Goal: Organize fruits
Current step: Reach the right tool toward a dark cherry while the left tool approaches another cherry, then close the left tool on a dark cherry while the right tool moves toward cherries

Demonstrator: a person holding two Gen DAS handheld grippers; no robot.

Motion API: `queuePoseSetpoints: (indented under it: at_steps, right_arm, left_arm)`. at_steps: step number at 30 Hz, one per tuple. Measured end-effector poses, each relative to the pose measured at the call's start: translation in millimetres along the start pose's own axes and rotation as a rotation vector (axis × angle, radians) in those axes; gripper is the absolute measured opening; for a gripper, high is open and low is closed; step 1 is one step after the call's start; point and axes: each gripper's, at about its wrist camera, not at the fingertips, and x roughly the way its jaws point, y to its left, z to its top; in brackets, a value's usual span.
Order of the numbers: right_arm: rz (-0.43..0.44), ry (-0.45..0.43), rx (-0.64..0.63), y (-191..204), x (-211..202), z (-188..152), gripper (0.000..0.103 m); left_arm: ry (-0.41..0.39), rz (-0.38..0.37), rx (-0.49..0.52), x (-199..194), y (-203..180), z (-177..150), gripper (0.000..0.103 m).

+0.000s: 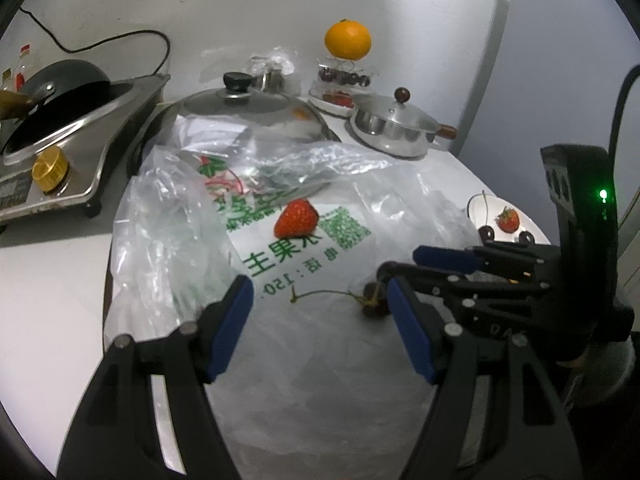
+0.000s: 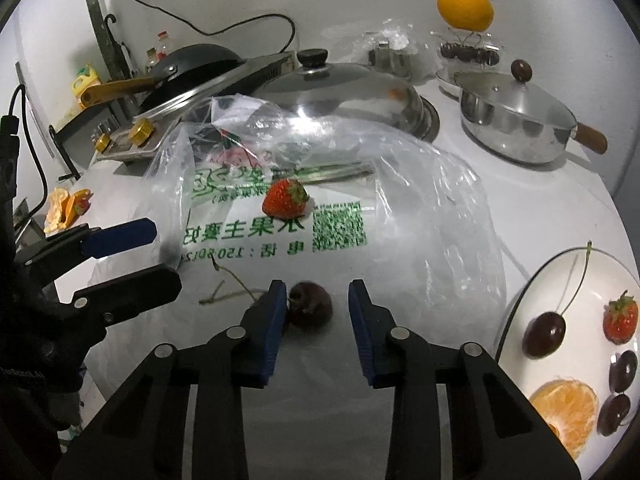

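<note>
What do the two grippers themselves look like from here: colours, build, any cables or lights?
Both match: the left gripper and right gripper have black linkage arms with silver pivot pins and blue pads on the fingers. In the left wrist view, the right gripper's black body carries a lit green LED and a black cable running up from it.

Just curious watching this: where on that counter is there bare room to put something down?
Bare white counter lies between the wooden-handled steel pan, the clear printed plastic bag and the white fruit plate. The back wall is crowded with pots, and the bag covers the middle.
</note>
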Motion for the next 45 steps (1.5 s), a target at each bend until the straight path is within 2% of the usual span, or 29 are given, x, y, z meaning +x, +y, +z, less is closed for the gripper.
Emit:
queuePoseSetpoints:
  at_steps: [11,14,19,22,24,29,31,35,38,42,45]
  right_arm:
    - [0.086,0.001,0.085,-12.6,6.2,-3.2,0.034]
    - [0.112,0.000,0.088,-13.4,7.2,-2.8,0.025]
    - [0.133,-0.013,0.097,-14.4,6.6,-4.1,0.023]
    - [0.137,-0.030,0.098,-17.4,2.4,-4.6,0.016]
    - [0.126,-0.040,0.092,-20.4,-1.7,-4.0,0.016]
    - [0.081,-0.036,0.076,-30.9,-6.5,-5.7,0.016]
    - [0.078,-0.033,0.080,-34.3,-8.0,-6.4,0.016]
    - [0.071,-0.043,0.069,-34.2,-14.6,-5.9,0.016]
    - [0.074,-0.042,0.066,-32.4,-15.5,-6.5,0.016]
    - [0.079,-0.029,0.048,-26.4,-12.6,-7.6,0.016]
    - [0.074,-0.027,0.038,-22.8,-11.1,-8.2,0.016]
  left_arm:
    - [0.008,0.038,0.025,-10.5,-1.7,-7.8,0.071]
    - [0.016,0.053,0.046,-14.0,-2.9,-10.1,0.071]
    - [0.042,0.097,0.067,-16.4,-3.0,-13.6,0.071]
    - [0.024,0.071,0.082,-19.1,-10.2,-9.1,0.071]
    - [0.023,0.041,0.116,-15.2,-22.8,-6.0,0.071]
    - [0.081,0.001,0.181,13.1,-47.3,-8.6,0.071]
    - [0.111,0.023,0.190,27.1,-51.7,-9.5,0.071]
    - [0.119,0.041,0.184,35.4,-48.8,-10.2,0.071]
    - [0.134,0.099,0.202,40.8,-41.6,-10.6,0.071]
    - [0.198,0.194,0.225,49.5,-25.4,-15.3,0.071]
    - [0.210,0.233,0.199,45.1,-12.3,-16.4,0.071]
